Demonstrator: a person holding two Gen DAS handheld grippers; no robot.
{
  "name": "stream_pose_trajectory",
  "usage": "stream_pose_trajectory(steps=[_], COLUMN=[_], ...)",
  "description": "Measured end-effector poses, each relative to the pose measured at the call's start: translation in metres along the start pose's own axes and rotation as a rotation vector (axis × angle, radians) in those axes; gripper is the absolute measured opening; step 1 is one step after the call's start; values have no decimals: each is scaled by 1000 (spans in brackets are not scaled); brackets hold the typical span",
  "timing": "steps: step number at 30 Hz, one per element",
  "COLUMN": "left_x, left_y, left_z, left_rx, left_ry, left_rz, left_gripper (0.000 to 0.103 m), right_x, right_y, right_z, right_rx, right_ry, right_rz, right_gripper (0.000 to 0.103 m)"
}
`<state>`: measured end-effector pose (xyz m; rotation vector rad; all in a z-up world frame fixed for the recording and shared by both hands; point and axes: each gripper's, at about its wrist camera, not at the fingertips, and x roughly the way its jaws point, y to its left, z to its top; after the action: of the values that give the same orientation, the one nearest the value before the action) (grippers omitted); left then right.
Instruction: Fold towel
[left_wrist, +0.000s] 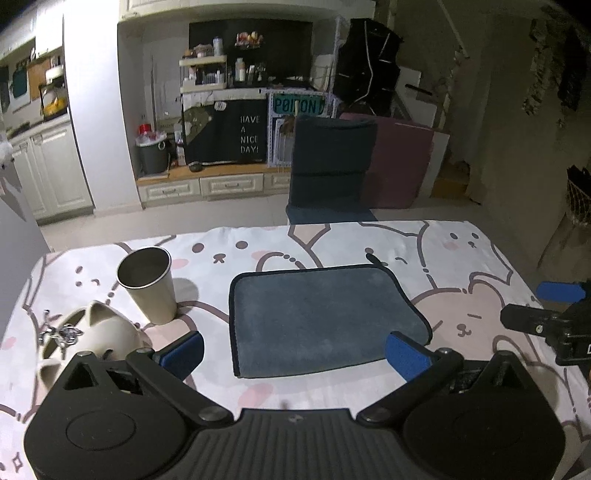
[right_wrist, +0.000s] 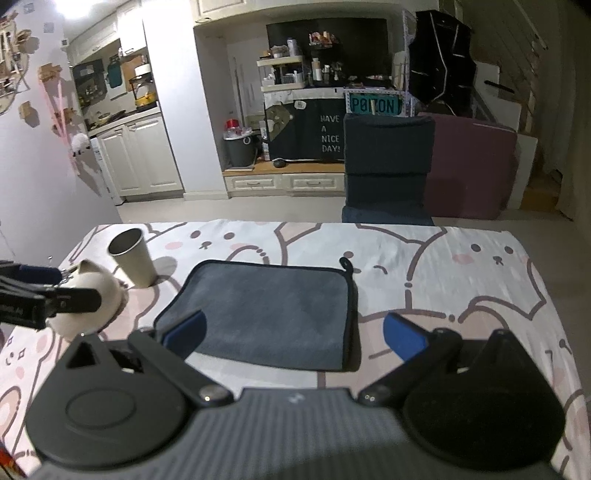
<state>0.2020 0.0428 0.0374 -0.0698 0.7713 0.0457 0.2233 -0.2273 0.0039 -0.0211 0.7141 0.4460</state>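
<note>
Grey microfibre towel (left_wrist: 321, 317) with dark piping lies flat at the centre of the bench (right_wrist: 461, 288), right of the metal cup (left_wrist: 149, 282) and the cat-shaped ceramic dish (left_wrist: 99, 332). Left tool (left_wrist: 295, 352) and right tool (right_wrist: 293, 336): jaws spread wide, gripping nothing, positioned at the towel's near edge.

I hold my left gripper (left_wrist: 295, 354) level above the near edge of the table, its blue-padded fingers (left_wrist: 406, 354) spread wide with nothing between them. My right gripper (right_wrist: 293, 339) sits beside it, toward the table's right edge, also low over the near edge, jaws wide apart and empty.
</note>
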Motion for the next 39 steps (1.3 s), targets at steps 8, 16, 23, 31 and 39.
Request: stream_pose_trajectory(steps=[8,16,23,31,39], left_x=[-31,-56,-70,-85,-93], left_y=[-5,-6,-7,-13,-14], left_z=[-18,-32,-48,-68,-87], left_rx=[4,-1,11,27,20], left_ry=[-25,-60,-71,-81,-76], left_rz=[-25,-44,-40,-44,-50], left_gripper=[103,103,103,103,103], right_x=[-31,-56,-73,-83,-91], right_y=[5,10,17,22,25], right_z=[-17,-29,-44,-61,-71], right_rx=[-5,-38,-81,-103,-104], right_ry=[-21,-56,-76,-66,-55], right_rz=[23,40,57,67,87], right_gripper=[103,103,103,103,103])
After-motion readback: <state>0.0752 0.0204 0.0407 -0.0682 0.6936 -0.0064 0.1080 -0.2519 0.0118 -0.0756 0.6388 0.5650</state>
